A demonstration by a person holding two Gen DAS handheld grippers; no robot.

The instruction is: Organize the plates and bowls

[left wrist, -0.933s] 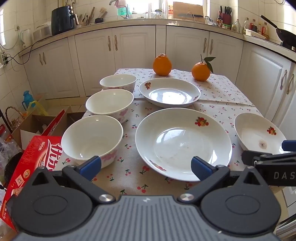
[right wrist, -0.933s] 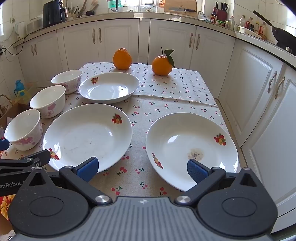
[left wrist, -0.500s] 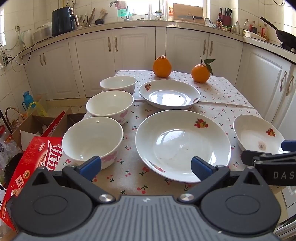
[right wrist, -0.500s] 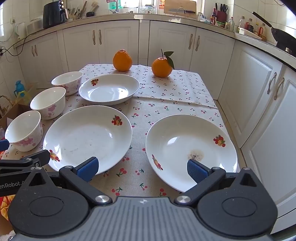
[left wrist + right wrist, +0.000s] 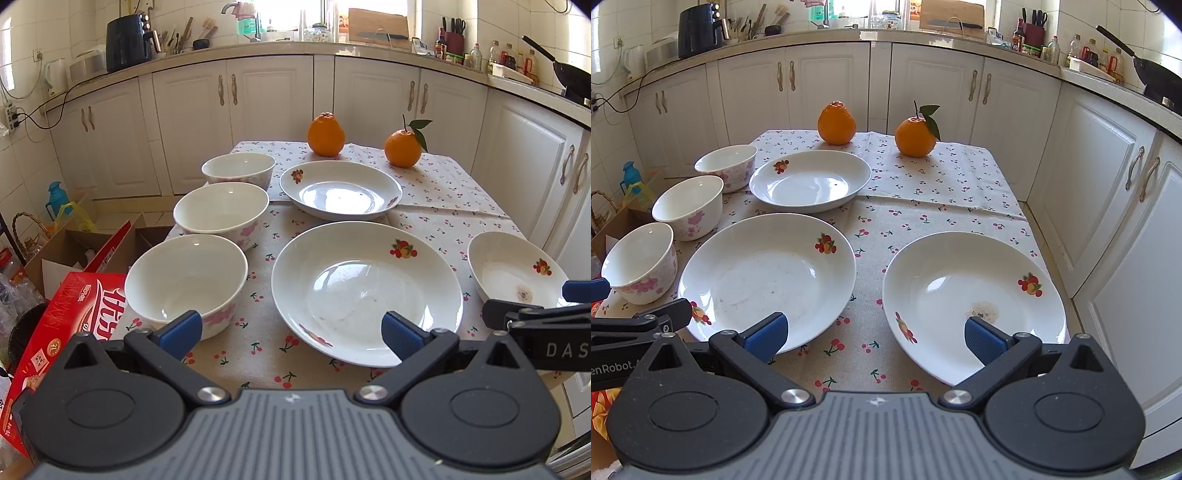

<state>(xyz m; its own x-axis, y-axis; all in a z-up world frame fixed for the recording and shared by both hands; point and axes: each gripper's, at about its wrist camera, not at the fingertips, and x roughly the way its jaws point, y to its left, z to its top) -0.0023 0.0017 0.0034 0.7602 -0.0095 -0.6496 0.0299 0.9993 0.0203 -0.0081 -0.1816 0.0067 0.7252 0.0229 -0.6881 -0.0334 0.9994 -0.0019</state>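
Hovering with both my left gripper [image 5: 290,330] and right gripper [image 5: 873,334] spread wide and empty over the table [image 5: 942,192], three bowls [image 5: 186,275] left, plates [image 5: 768,273] middle, though my fingers hide each near rim.

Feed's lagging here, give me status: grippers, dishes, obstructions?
Left gripper open, empty; right gripper open, empty. Three white fruit-print plates and three white pink-flowered bowls unstacked on cherry-print tablecloth. Two oranges at far edge, clear.

Red box [image 5: 74,325] cut off, print perhaps unreadable.
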